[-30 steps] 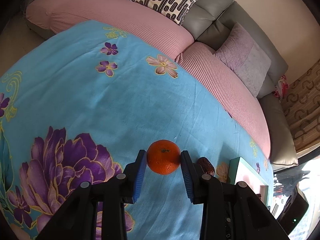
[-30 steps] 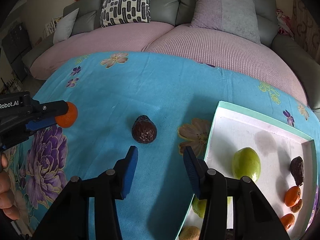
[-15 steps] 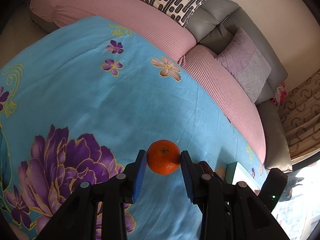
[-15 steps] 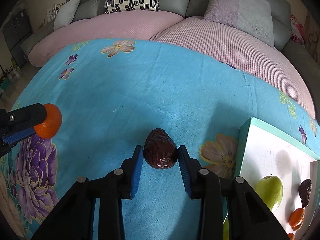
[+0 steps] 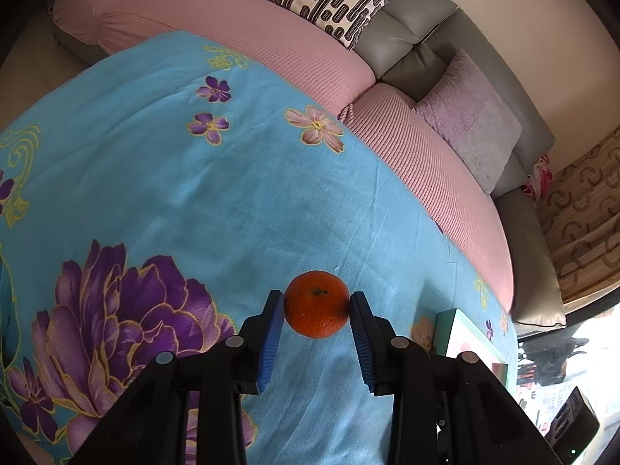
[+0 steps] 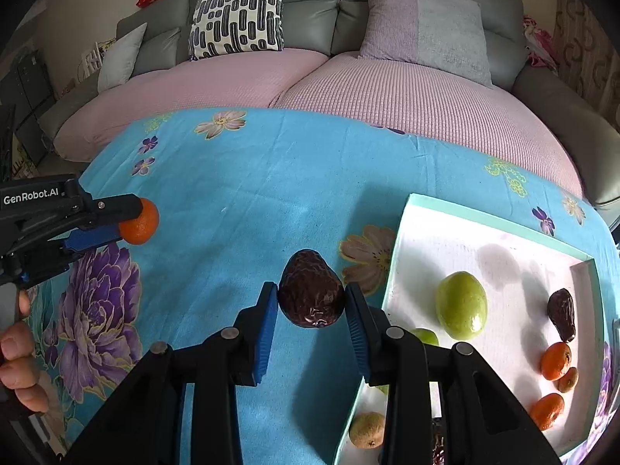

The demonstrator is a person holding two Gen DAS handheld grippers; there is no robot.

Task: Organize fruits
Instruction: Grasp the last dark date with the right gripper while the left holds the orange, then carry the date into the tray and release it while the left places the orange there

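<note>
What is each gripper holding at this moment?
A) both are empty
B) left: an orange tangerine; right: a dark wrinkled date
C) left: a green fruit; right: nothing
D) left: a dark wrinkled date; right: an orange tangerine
B: the left gripper has its blue pads pressed on the orange tangerine, and the right gripper is closed on the dark wrinkled date beside the tray.

Left tongs [image 5: 316, 312] clamped, right tongs [image 6: 312, 302] clamped, hand [image 6: 17, 352] gripping handle
</note>
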